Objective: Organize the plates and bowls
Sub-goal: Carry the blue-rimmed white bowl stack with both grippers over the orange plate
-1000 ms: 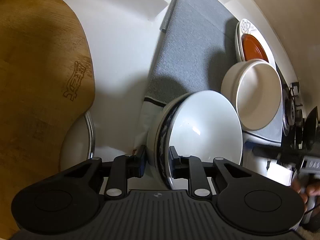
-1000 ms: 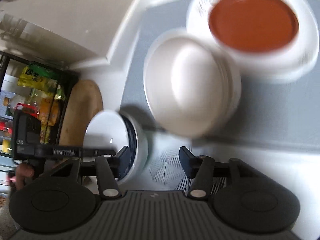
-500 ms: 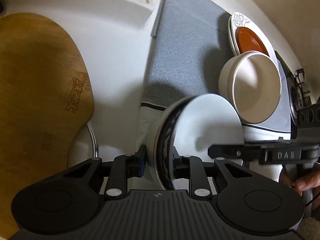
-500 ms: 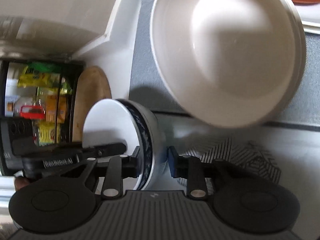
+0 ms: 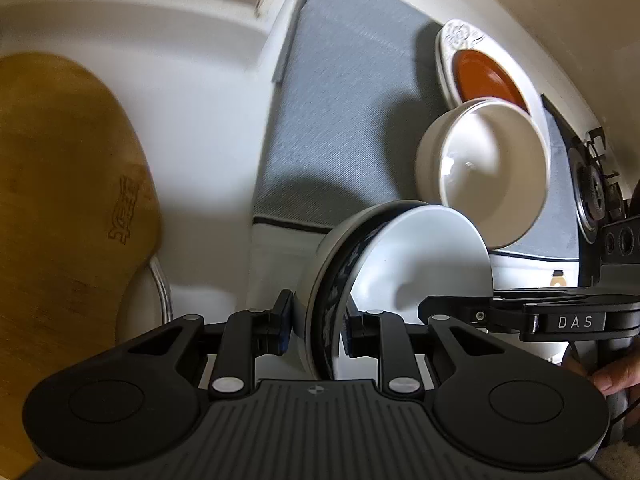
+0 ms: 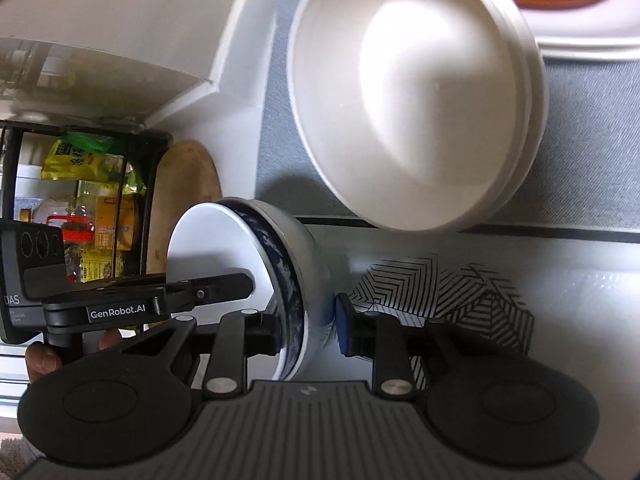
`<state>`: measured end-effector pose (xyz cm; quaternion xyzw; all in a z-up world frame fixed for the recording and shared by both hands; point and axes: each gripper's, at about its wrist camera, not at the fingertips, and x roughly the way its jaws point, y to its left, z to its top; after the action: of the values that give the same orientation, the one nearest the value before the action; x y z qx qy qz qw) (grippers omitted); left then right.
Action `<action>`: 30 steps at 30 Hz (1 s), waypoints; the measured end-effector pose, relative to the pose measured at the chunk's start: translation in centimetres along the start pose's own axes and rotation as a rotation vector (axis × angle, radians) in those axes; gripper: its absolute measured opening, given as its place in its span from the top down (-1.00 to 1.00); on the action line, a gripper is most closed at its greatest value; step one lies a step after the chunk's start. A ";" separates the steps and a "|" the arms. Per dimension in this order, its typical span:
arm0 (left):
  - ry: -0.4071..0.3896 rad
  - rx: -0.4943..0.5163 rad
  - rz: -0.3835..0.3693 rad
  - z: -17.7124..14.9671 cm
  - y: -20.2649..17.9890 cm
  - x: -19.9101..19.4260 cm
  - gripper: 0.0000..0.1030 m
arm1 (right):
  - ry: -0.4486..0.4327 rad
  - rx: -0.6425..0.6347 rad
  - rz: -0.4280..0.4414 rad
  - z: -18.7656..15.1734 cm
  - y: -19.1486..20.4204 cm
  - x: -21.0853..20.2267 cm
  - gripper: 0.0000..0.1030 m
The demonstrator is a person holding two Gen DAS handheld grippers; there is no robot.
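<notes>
We read "DAS" on the right gripper [image 5: 440, 314] body in the left wrist view, and "GenRobot.AI" on the left gripper [image 6: 240, 284] in the right wrist view. A burned-in mark on the wooden cutting board [image 5: 60, 200] is not legible.

The blue-rimmed white bowl [image 5: 400, 280] stands on edge — mouth facing sideways, toward the right gripper. Both grippers clamp its rim: one finger inside, one outside, each.

Beyond it, a cream bowl [image 5: 492, 172] sits on the grey mat [image 5: 340, 100], just beside an orange plate [image 5: 486, 74] on a white embossed plate [image 5: 460, 36].
</notes>
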<state>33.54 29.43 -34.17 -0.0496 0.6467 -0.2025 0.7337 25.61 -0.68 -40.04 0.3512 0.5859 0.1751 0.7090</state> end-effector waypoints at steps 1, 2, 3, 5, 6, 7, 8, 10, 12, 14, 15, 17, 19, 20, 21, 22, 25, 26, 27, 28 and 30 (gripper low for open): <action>-0.006 0.001 -0.004 0.1 -0.2 -0.3 0.51 | -0.010 -0.004 0.000 0.1 0.3 -0.6 0.44; -0.012 0.000 -0.009 0.3 -0.5 -0.8 0.51 | -0.017 -0.011 0.000 0.2 0.5 -1.2 0.44; -0.019 0.002 -0.013 0.5 -0.9 -1.2 0.51 | -0.029 -0.018 -0.002 0.3 0.7 -2.0 0.44; -0.040 0.013 -0.018 1.1 -1.7 -2.0 0.51 | -0.059 -0.033 -0.015 0.6 1.4 -3.5 0.44; -0.052 0.024 -0.020 1.4 -2.2 -2.3 0.51 | -0.077 -0.034 -0.025 0.8 1.7 -4.3 0.44; -0.065 0.042 -0.022 1.7 -2.9 -2.5 0.50 | -0.097 -0.042 -0.036 1.0 2.0 -5.2 0.44; -0.077 0.060 -0.027 2.2 -3.6 -2.6 0.49 | -0.116 -0.049 -0.047 1.2 2.2 -5.9 0.44; -0.089 0.077 -0.047 3.1 -4.7 -2.4 0.49 | -0.159 -0.050 -0.071 1.6 2.2 -7.4 0.44; -0.094 0.096 -0.060 3.9 -5.6 -2.2 0.49 | -0.187 -0.044 -0.087 2.2 1.5 -8.7 0.44; -0.099 0.115 -0.068 4.8 -6.7 -1.3 0.49 | -0.214 -0.024 -0.109 2.8 0.7 -9.6 0.45; -0.094 0.116 -0.074 5.2 -7.0 -0.8 0.49 | -0.225 -0.021 -0.124 3.1 0.5 -9.8 0.45; -0.088 0.119 -0.081 6.0 -7.6 0.0 0.48 | -0.240 -0.017 -0.147 3.7 0.0 -10.2 0.45; -0.083 0.114 -0.085 6.6 -7.6 0.8 0.48 | -0.247 0.004 -0.157 4.4 -0.4 -9.7 0.46; -0.074 0.110 -0.084 6.9 -7.5 1.3 0.48 | -0.246 0.007 -0.164 4.5 -0.7 -9.7 0.46; -0.067 0.105 -0.081 7.0 -7.3 1.6 0.47 | -0.242 0.009 -0.172 4.8 -0.9 -9.3 0.46; -0.061 0.100 -0.074 7.1 -7.1 2.0 0.47 | -0.235 0.011 -0.177 5.1 -1.0 -8.8 0.46; -0.060 0.088 -0.059 7.2 -6.8 2.3 0.46 | -0.226 -0.003 -0.183 5.2 -0.5 -7.4 0.49; -0.065 0.088 -0.054 7.2 -6.7 2.2 0.46 | -0.218 -0.010 -0.178 5.2 -0.5 -7.3 0.49; -0.068 0.080 -0.054 7.2 -6.4 2.1 0.50 | -0.214 0.000 -0.167 5.3 -0.5 -7.2 0.49; -0.072 0.070 -0.055 7.2 -6.1 1.9 0.51 | -0.204 0.001 -0.160 5.5 -0.5 -7.0 0.49; -0.077 0.059 -0.049 7.2 -5.6 1.6 0.51 | -0.187 0.007 -0.148 5.8 -0.4 -6.5 0.50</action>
<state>39.30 22.39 -32.60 -0.0516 0.6104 -0.2374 0.7540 29.40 -6.94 -35.32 0.3242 0.5420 0.0868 0.7704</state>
